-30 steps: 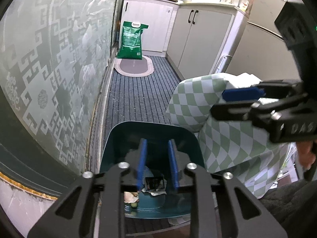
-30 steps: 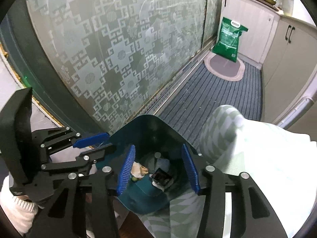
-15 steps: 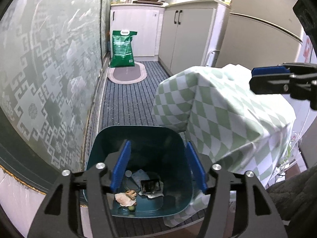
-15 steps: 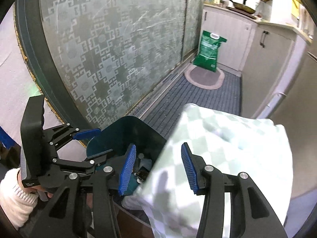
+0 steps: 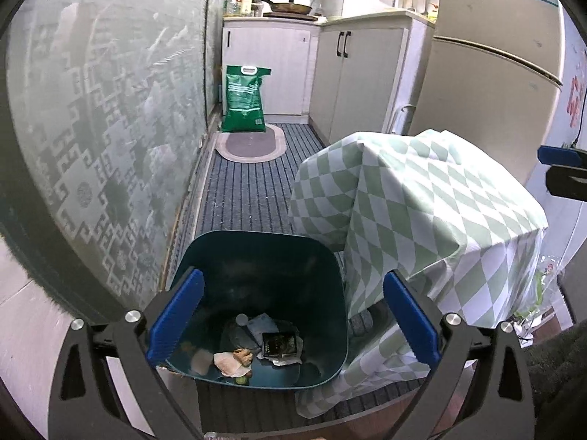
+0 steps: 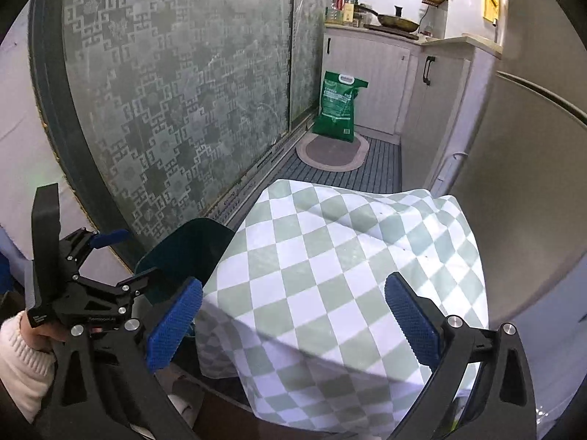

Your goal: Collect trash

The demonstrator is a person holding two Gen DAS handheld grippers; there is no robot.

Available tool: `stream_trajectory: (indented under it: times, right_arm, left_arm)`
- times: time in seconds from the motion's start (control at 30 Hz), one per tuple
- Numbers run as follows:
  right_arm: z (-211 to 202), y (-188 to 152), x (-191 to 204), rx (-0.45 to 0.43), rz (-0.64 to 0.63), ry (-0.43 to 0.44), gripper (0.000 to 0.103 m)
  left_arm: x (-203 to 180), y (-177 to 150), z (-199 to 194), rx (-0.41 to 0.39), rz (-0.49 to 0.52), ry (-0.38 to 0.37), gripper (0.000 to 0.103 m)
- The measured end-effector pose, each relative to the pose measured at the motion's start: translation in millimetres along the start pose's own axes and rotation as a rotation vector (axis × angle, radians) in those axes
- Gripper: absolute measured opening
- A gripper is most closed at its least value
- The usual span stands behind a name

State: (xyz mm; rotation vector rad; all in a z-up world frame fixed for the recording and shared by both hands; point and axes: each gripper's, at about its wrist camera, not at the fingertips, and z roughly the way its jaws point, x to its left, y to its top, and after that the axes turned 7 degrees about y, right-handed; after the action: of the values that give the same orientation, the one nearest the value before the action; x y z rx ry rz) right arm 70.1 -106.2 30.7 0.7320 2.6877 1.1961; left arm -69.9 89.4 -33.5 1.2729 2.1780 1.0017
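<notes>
The left gripper has spread wide since 1 second ago, when its fingers were nearly together; it holds nothing and hangs above the teal bin at lower centre. The trash lies on the bin's floor. The right gripper, also wide and empty, has risen over the checkered desk. This drop looks finished.

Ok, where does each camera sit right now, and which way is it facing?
Left wrist: on the left gripper, open above the teal bin, looking down into its trash and along the kitchen floor.
Right wrist: on the right gripper, open above the checkered cloth; the left gripper and the person's hand show at left.
Both share the bin, cloth and green bag.
</notes>
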Motion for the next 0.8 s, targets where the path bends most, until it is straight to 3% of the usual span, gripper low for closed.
stream_trajectory:
  times: [0.2,0.37,0.8]
  right_arm:
    - [-11.3,-5.5,2.3,-0.011,-0.005,0.006,0.1]
    - [-14.3,-5.5,-1.2,-0.019,0.008,0.0,0.1]
    - [-27.2,-1.4,-4.0,-0.081,0.029,-0.013,0.1]
  left_arm:
    - [0.1,-4.0,-9.8,0.011,-0.016,0.02,0.1]
    - [1.6,-1.9,-20.9,-0.029,-0.033,0.048,0.1]
    - [4.7,3.8,-29.0,-0.068,-0.055,0.036,0.1]
